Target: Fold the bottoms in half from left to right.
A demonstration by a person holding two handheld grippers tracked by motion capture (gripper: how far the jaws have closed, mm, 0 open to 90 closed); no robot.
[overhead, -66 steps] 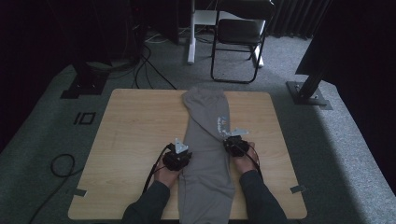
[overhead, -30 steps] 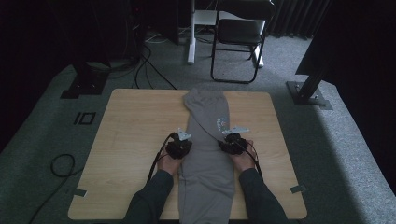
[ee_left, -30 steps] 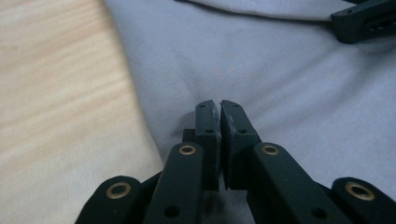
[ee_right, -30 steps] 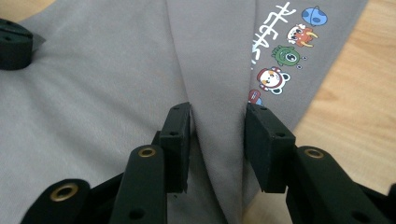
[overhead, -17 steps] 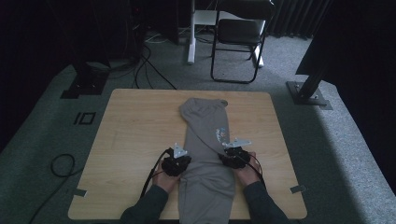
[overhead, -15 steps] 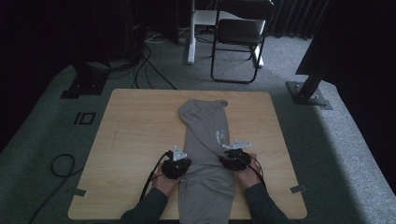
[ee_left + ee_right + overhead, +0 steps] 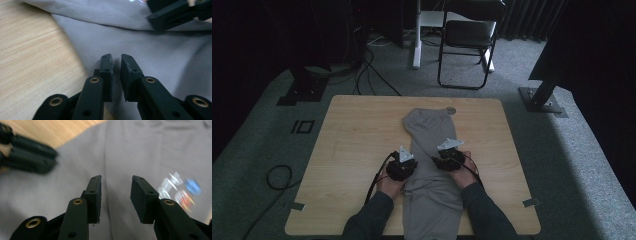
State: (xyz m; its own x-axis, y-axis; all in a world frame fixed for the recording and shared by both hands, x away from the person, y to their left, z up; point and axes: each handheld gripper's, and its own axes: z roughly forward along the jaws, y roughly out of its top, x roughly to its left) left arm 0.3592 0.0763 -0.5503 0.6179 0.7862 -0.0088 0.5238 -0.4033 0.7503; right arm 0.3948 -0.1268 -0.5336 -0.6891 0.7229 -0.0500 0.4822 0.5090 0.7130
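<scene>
— Where do we have the grey garment [image 7: 432,165]?

— Lengthwise down the middle of the pale wood-grain worktop [image 7: 352,135], soft matte cloth, its far end folded over and rumpled, a small colourful print [image 7: 181,188] on it.

— And our tools?

— Our left tool [image 7: 115,61] sits over the cloth's left edge, its flat black pads a narrow slit apart (they have just been opening), nothing pinched. Our right tool [image 7: 116,185] hovers over smooth fabric, jaws spread, gripping nothing.

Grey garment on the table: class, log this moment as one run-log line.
garment: flat on table | left gripper: just opening, nothing gripped | right gripper: open above garment
</scene>
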